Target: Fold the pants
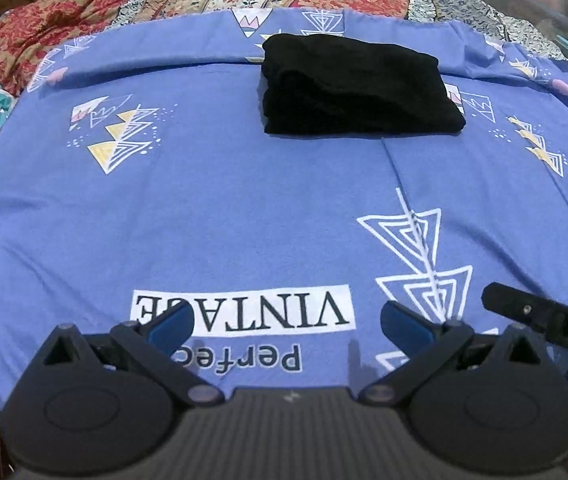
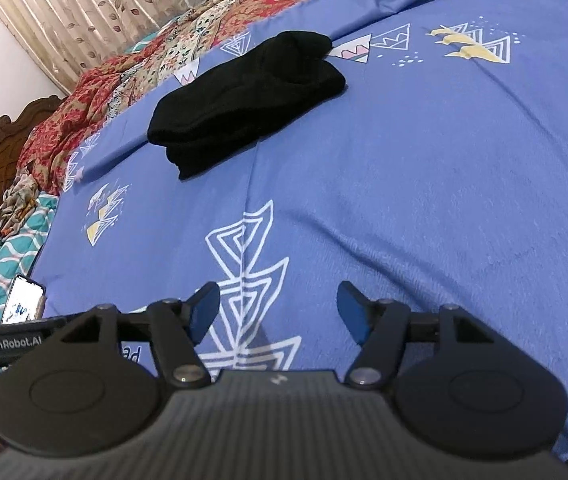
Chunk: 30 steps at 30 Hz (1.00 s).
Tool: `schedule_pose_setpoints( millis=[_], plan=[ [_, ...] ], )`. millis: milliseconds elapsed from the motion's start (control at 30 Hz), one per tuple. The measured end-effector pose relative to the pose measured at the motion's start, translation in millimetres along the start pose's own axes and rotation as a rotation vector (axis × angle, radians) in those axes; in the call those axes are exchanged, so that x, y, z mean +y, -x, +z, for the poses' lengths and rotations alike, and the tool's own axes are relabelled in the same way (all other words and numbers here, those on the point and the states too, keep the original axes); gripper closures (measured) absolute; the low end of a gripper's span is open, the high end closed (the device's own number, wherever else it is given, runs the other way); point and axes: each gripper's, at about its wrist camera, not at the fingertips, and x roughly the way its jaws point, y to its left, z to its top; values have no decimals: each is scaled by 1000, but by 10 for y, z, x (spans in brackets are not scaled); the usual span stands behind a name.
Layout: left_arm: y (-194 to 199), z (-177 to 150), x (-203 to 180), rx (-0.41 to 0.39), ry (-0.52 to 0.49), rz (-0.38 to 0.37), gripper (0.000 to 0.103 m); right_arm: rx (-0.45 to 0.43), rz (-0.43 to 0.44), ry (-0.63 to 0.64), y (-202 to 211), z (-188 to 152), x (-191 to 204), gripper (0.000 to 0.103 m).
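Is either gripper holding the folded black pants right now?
No, the folded black pants lie alone on the blue printed bedsheet, away from both.

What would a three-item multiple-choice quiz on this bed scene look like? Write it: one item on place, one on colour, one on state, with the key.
1. Where do the pants lie?
A. on the blue sheet, beyond both grippers
B. between the left gripper's jaws
C. on the phone

2. What colour are the pants?
A. red
B. black
C. white

3. How do the pants lie?
A. spread flat, full length
B. hanging from a gripper
C. folded into a compact stack

Key: 1 A, both wrist views show them lying far ahead on the sheet. 2 B, they are plain black against the blue. 3 C, layered edges show at the near side, and the left gripper and right gripper stand open, holding nothing.
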Motion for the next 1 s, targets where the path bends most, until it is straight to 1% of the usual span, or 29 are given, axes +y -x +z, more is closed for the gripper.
schedule_pose_setpoints(
  millis=[200,400,1000],
  plan=[
    [42,-5,-5,-24,-13,26,0,-3,-8,1,32,-39,7,32],
    [34,1,-25,-29,-24,42,0,14,-20,-10,10,-54,-12,32],
    [49,37,-11,-58,-38,75,0,19,-32,-7,-7,-44,9,29]
  ],
)
